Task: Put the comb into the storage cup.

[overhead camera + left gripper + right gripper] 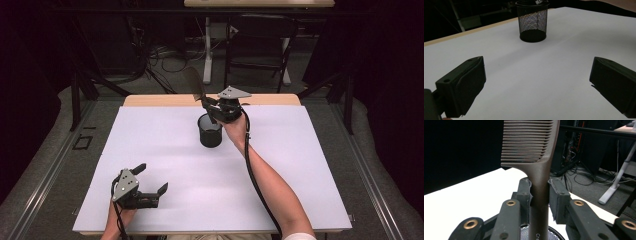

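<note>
**Comb clamped above the mesh cup, left gripper idle**

From the high view I see my right gripper (212, 111) at the far side of the white table (310, 165), just above the black mesh cup (210, 131). A dark comb (194, 84) sticks up from it, teeth end uppermost, but from here it is a blurred brown shape. My left gripper (150, 180) sits near the table's near left corner, well apart from the cup, its jaws spread wide with nothing between them.

The left gripper view gives me what the high one can't: the cup (533, 21) standing upright, its mesh wall see-through, its base solid.

The right gripper view settles the grip. The pads (525, 195) press on both sides of the comb's (537, 170) handle, jaws narrow around it. The comb is matte brown, with fine parallel teeth on one side and pale lettering low on the handle. The cup's rim (554, 232) shows directly beneath the handle.
</note>
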Action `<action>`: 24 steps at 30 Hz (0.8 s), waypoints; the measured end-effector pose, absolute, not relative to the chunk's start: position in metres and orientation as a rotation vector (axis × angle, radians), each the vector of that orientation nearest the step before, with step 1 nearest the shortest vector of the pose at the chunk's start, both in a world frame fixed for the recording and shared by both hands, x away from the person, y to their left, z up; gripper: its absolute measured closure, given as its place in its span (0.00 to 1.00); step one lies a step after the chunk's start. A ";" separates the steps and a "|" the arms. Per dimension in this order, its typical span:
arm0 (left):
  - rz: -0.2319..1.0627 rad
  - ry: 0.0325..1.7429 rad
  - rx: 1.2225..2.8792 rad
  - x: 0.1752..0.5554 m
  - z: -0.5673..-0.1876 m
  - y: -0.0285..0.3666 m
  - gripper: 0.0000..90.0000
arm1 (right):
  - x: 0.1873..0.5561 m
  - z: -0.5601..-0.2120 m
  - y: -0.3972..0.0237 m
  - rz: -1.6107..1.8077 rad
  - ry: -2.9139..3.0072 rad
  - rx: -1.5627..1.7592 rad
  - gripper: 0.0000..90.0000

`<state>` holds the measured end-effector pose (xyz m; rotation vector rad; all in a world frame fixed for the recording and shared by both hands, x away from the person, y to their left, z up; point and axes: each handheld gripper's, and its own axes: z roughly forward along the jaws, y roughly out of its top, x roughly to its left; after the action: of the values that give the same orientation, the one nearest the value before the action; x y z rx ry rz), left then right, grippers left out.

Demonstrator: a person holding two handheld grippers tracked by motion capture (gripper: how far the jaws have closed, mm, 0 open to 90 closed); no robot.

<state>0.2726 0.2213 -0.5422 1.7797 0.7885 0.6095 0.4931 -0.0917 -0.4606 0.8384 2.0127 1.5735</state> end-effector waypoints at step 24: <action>0.609 0.790 1.782 0.273 -0.543 0.221 0.01 | 0.497 -0.475 -0.094 1.556 2.031 0.856 0.81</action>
<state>0.2729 0.2210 -0.5429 1.7823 0.7900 0.6089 0.4968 -0.0939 -0.4749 0.8562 2.0309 1.5561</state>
